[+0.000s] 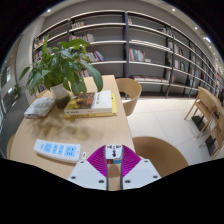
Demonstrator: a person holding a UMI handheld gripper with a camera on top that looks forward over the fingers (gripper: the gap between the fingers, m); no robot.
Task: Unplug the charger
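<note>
jaws nearest the lens: gripper (114, 163) has its magenta pads (99, 160) closed in on a small white charger (115, 155), both fingers look to be pressing its sides, so it reads as gripped, sitting at the near edge of the desk (95, 135). just left of the fingers lies a white power strip (57, 150) flat on the desk. farther back a potted plant (62, 65) stands mid-desk, with a yellow book (92, 104) at its right and another book (40, 106) at its left. wooden chair (128, 94) at far right of desk, bookshelves (140, 50) along the far wall, more chairs (208, 112) far right.
</note>
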